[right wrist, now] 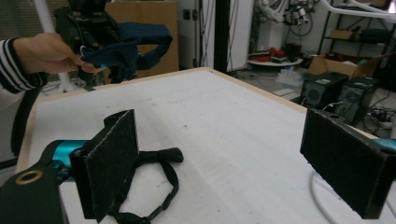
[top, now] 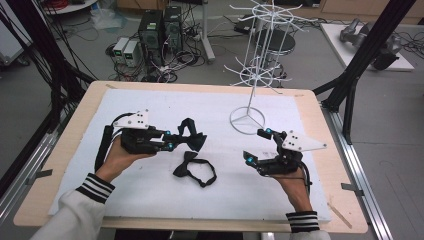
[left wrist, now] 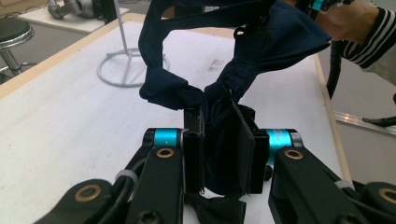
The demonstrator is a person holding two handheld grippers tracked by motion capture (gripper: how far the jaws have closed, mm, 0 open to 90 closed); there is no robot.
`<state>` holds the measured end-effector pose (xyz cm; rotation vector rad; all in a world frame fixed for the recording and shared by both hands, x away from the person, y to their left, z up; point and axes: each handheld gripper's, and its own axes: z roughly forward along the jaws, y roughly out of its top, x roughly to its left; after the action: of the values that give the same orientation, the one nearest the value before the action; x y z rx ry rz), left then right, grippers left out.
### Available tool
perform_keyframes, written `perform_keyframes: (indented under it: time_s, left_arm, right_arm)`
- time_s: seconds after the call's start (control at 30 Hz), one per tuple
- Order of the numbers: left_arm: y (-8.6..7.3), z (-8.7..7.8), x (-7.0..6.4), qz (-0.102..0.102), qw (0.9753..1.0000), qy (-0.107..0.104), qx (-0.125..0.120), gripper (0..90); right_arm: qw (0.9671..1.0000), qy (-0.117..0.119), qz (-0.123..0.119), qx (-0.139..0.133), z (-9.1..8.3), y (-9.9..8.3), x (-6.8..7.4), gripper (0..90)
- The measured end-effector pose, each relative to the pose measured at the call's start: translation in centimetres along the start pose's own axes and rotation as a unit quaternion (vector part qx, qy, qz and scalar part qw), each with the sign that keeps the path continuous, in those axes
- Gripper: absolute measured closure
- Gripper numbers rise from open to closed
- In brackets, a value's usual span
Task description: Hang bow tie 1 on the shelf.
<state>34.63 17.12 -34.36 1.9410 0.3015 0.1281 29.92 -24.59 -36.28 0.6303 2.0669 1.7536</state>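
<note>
The left gripper (top: 167, 139), mid-frame, pinches a lifted bow tie (top: 191, 135), likely bound for the rack (top: 257, 60); the right gripper (top: 256, 145) gapes empty.

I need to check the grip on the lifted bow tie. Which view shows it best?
The left gripper view: the left tool pinches the dark bow tie close up. The high view shows it small; the right gripper view, distant.

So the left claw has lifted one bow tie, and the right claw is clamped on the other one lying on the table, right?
Not quite. The right gripper is open and holds nothing; the right gripper view shows its pads wide apart. The second bow tie lies free on the table. The left gripper does hold a bow tie.
</note>
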Motion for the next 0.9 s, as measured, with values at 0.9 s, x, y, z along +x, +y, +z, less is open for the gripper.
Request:
perform_keyframes:
  time_s: [0.9]
  left_arm:
    - [2.3, 2.5, -0.4, 0.008, 0.9999, 0.001, -0.013, 74.6]
  right_arm:
    - [0.9932, 0.102, -0.045, 0.036, 4.2, 5.2, 1.0, 10.7]
